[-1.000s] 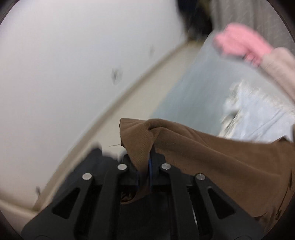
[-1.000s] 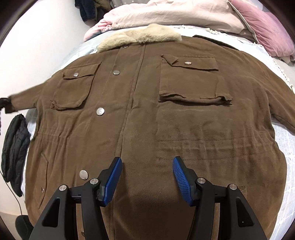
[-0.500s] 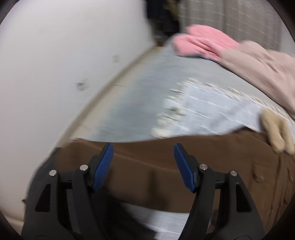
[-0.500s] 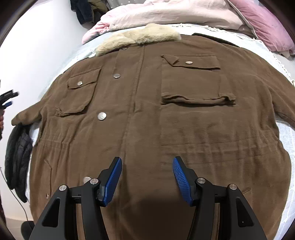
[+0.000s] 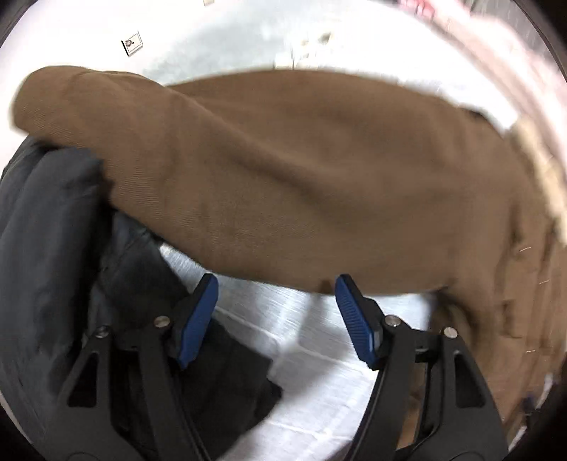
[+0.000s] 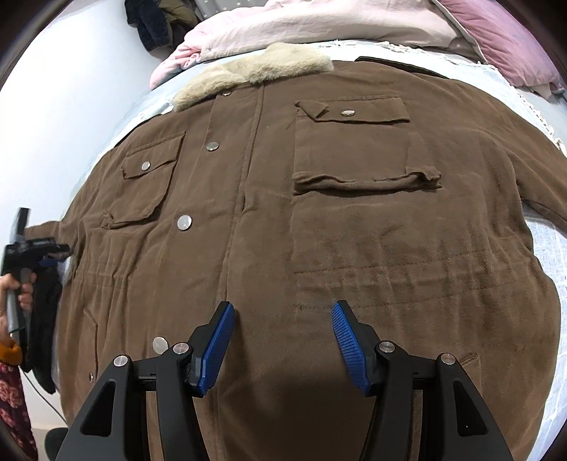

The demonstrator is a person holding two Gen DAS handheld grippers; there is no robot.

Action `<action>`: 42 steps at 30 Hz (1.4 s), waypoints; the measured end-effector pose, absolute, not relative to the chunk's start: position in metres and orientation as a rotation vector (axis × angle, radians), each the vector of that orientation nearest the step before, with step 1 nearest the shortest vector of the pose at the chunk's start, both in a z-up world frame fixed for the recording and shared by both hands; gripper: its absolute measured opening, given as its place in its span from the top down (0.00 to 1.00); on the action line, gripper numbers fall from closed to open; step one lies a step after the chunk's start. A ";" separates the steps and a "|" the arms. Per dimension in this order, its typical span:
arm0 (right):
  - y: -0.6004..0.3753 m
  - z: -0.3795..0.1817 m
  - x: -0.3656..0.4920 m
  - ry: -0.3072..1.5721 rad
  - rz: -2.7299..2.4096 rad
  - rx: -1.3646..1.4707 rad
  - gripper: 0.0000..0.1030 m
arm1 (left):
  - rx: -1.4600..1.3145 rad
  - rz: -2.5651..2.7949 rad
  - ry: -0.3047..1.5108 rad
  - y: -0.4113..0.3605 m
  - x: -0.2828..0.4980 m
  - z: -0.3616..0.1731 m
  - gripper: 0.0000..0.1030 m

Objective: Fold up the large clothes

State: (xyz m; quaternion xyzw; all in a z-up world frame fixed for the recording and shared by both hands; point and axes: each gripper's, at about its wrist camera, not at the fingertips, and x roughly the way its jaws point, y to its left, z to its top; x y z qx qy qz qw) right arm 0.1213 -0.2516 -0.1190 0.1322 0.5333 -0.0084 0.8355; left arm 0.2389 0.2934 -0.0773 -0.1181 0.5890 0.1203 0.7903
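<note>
- A large brown cotton coat point(image 6: 319, 220) with a beige fur collar point(image 6: 255, 76) lies front-up and spread flat on a bed covered by a pale grey-white sheet point(image 6: 545, 248).
- The coat's front is closed with round metal snaps point(image 6: 184, 222), and two flap pockets sit on the chest, one on each side of the placket.
- The right tool point(image 6: 283, 340) hovers over the lower front of the coat; its blue ribbed pads stand apart with nothing between them, only fabric below.
- The left tool point(image 5: 276, 312) points down at the coat's brown sleeve point(image 5: 265, 177), which stretches across the left wrist view above the tool's tips.
- Its jaws have just been opening and now stand wide, with no cloth between the pads; the pale sheet shows in the gap.
- A dark quilted garment point(image 5: 53, 230) lies at the left of that view, partly under the sleeve's cuff end and behind the left pad.
- In the right wrist view the left tool point(image 6: 53, 253) shows at the left edge beside the sleeve, held by a person's hand point(image 6: 21, 294) with a mustard cuff.
- Pink bedding point(image 6: 319, 28) and a mauve pillow point(image 6: 503, 42) are piled past the collar at the head of the bed.
- A white wall point(image 6: 71, 88) runs along the left side of the bed.
</note>
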 end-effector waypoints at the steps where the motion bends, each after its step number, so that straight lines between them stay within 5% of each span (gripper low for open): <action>1: -0.251 -0.119 0.121 1.130 -0.017 0.278 0.43 | -0.288 0.255 1.237 0.296 0.233 -0.069 0.32; 10: -0.252 -0.107 0.115 1.092 -0.028 0.279 0.43 | -0.382 0.382 0.926 0.343 0.192 0.021 0.19; 21: -0.248 -0.106 0.117 1.097 -0.019 0.281 0.43 | -0.602 0.495 0.899 0.427 0.218 -0.009 0.18; 24: -0.249 -0.108 0.120 1.103 -0.022 0.282 0.43 | -0.711 0.482 0.848 0.445 0.226 -0.015 0.34; 25: -0.250 -0.109 0.120 1.105 -0.025 0.284 0.43 | -0.724 0.499 0.838 0.451 0.226 -0.016 0.57; 26: -0.252 -0.109 0.119 1.105 -0.028 0.286 0.43 | -0.727 0.508 0.838 0.455 0.224 -0.019 0.95; 35: -0.260 -0.107 0.121 1.097 -0.048 0.304 0.43 | -0.698 0.251 0.609 0.401 0.220 0.070 0.93; 42: -0.261 -0.106 0.119 1.081 -0.041 0.322 0.43 | -0.526 -0.098 0.493 0.273 0.226 0.156 0.93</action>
